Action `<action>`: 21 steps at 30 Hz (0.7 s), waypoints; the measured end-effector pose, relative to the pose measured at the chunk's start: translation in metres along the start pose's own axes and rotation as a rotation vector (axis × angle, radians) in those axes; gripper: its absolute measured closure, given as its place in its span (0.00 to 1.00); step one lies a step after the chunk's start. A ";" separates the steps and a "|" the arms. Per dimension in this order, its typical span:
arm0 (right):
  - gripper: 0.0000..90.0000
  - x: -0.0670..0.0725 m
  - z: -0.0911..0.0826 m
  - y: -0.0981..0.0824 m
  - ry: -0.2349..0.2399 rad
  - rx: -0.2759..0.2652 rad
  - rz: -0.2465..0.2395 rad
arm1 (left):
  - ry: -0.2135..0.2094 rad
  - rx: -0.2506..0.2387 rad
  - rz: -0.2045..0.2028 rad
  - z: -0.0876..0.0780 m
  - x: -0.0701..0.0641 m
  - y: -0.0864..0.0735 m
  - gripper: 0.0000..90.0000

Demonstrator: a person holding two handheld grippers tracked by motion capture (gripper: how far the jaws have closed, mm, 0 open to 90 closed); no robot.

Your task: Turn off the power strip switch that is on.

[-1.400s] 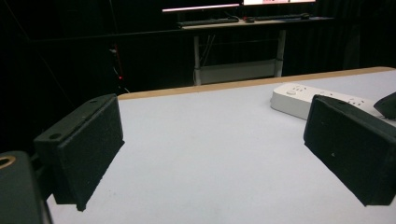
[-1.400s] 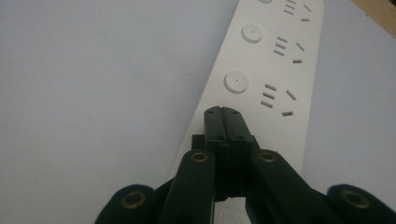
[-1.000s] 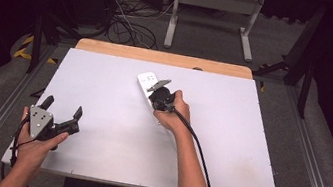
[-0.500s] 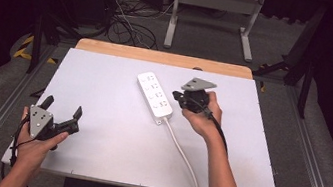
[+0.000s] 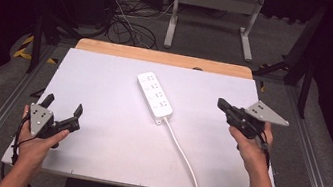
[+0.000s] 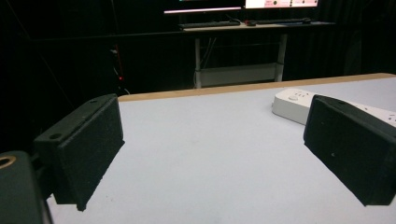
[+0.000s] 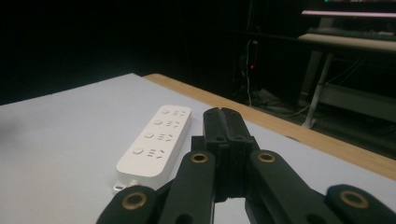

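Two grippers are in my hands at the white table (image 5: 104,89), and neither one holds anything. My right gripper (image 5: 223,104) hovers over the table's right side with its jaws pressed together and empty, pointing toward the white power strip (image 5: 154,97), from which it stands well apart. In the right gripper view the closed jaws rise in front of that strip (image 7: 155,141), which lies flat with its four sockets and four round buttons facing up. The strip sits near the middle of the table, toward the far wooden edge (image 5: 165,58), angled so its cable end points back at me; its white cord (image 5: 184,158) trails from that end toward the near edge of the table. My left gripper (image 5: 62,108) rests at the near left corner with its jaws spread wide and nothing between them. Through the left gripper view I see the strip (image 6: 299,100) beyond the right-hand jaw, far off.
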State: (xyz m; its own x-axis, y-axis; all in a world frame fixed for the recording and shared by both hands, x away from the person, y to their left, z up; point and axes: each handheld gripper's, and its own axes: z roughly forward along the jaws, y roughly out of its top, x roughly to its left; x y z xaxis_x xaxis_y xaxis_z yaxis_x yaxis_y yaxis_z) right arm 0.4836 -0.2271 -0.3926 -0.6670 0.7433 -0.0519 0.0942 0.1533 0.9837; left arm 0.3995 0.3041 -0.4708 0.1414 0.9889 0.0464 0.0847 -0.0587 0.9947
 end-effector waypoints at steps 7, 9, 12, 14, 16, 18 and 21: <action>1.00 -0.005 -0.033 -0.032 -0.070 -0.087 0.036 | -0.003 -0.005 0.003 0.002 -0.002 0.001 0.06; 1.00 -0.008 -0.039 -0.034 -0.095 -0.135 0.060 | -0.002 -0.010 0.007 0.001 -0.002 0.002 0.06; 1.00 -0.009 -0.044 -0.044 -0.127 -0.140 0.081 | 0.003 -0.021 0.000 0.000 0.000 0.004 0.06; 1.00 -0.009 -0.044 -0.049 -0.140 -0.123 0.080 | 0.004 -0.018 -0.002 0.000 0.001 0.003 0.06; 1.00 -0.009 -0.044 -0.051 -0.142 -0.121 0.090 | 0.003 -0.015 -0.004 0.000 0.002 0.002 0.06; 1.00 -0.008 -0.042 -0.053 -0.137 -0.122 0.089 | 0.000 -0.014 -0.004 0.001 0.002 0.002 0.06; 1.00 -0.005 -0.040 -0.054 -0.143 -0.118 0.075 | -0.007 -0.014 -0.004 0.001 0.001 0.002 0.06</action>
State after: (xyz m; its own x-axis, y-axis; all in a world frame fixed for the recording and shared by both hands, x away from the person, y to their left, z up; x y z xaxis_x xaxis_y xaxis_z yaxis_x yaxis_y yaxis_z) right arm 0.4529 -0.2652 -0.4387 -0.5488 0.8359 0.0066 0.0465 0.0226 0.9987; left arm 0.4008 0.3046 -0.4686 0.1479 0.9881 0.0420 0.0714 -0.0531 0.9960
